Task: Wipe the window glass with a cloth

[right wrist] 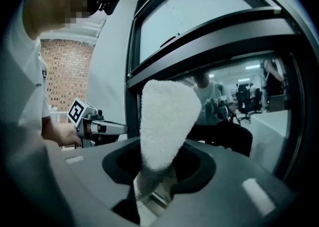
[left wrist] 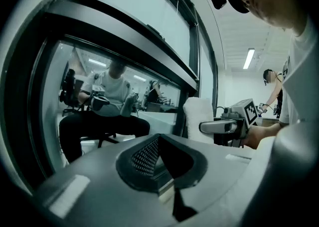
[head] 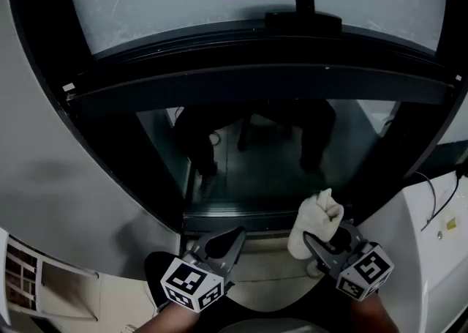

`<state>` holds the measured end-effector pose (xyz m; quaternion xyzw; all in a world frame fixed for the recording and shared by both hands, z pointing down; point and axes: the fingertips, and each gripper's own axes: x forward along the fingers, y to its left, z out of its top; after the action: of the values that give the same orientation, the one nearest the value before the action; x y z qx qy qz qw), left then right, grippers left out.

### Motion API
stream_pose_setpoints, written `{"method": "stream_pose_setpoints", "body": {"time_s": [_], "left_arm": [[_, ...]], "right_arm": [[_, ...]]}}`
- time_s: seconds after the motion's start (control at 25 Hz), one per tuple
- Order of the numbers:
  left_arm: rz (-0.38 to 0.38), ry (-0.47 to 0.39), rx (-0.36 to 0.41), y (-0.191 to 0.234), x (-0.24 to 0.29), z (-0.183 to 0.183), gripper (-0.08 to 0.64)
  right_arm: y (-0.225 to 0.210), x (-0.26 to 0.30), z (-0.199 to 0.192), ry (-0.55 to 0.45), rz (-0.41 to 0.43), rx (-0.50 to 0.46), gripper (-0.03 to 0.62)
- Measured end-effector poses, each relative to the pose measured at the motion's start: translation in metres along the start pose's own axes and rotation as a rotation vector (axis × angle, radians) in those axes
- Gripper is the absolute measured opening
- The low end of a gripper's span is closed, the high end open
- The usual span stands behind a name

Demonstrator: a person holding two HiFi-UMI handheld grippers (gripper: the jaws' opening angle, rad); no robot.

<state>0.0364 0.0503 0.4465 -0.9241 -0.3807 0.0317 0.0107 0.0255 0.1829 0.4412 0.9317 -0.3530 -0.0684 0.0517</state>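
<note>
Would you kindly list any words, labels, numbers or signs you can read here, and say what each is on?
No text can be read.
Left cube and right cube: square marker patterns only, no letters.
Print on the person's shirt: too small to read.
Cloth: no label shows.

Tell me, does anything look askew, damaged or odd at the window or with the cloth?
Nothing stands out. The white cloth stands upright, clamped in the right claw, near the lower glass. The left claw is shut and empty. The window frame looks intact; the upper pane shows only faint streaks.
</note>
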Motion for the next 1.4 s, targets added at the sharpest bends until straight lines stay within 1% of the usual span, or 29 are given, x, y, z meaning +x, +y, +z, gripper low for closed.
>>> {"method": "stream_pose_setpoints", "body": {"time_s": [0.16, 0.28, 0.4, 0.52, 0.64, 0.8, 0.88, 1.08, 1.16, 1.24, 1.36, 1.4], "left_arm": [[0.001, -0.02, 0.038, 0.02, 0.016, 0.009, 0.017], [0.003, -0.022, 0.092, 0.034, 0.033, 0.009, 0.017], [-0.005, -0.009, 0.129, 0.047, 0.053, 0.007, 0.017], [-0.006, 0.005, 0.14, 0.063, 0.072, -0.001, 0.017], [-0.009, 0.021, 0.147, 0.076, 0.086, -0.011, 0.017], [-0.022, 0.035, 0.159, 0.094, 0.099, -0.019, 0.017], [-0.025, 0.039, 0.167, 0.103, 0.105, -0.026, 0.017], [-0.047, 0.054, 0.106, 0.118, 0.109, -0.047, 0.017], [-0.073, 0.072, 0.11, 0.118, 0.105, -0.06, 0.017], [-0.077, 0.081, 0.106, 0.122, 0.099, -0.068, 0.017], [-0.094, 0.069, 0.029, 0.125, 0.096, -0.067, 0.017], [-0.098, 0.063, 0.025, 0.125, 0.095, -0.066, 0.017]], "right_arm": [[-0.008, 0.018, 0.014, -0.006, -0.01, -0.08, 0.149], [-0.013, 0.035, 0.031, 0.001, -0.02, -0.182, 0.149], [-0.016, 0.055, 0.05, 0.017, -0.045, -0.344, 0.149], [-0.02, 0.076, 0.064, 0.084, -0.107, -0.528, 0.149], [-0.017, 0.095, 0.08, 0.137, -0.157, -0.69, 0.149], [-0.009, 0.122, 0.104, 0.109, -0.248, -0.925, 0.149], [-0.008, 0.133, 0.112, 0.119, -0.299, -1.047, 0.149], [0.001, 0.159, 0.132, 0.148, -0.416, -1.303, 0.149], [0.01, 0.165, 0.139, 0.149, -0.441, -1.382, 0.149], [0.021, 0.173, 0.145, 0.144, -0.456, -1.447, 0.149], [0.028, 0.185, 0.152, 0.139, -0.488, -1.509, 0.148], [0.028, 0.189, 0.154, 0.137, -0.503, -1.516, 0.149]]}}
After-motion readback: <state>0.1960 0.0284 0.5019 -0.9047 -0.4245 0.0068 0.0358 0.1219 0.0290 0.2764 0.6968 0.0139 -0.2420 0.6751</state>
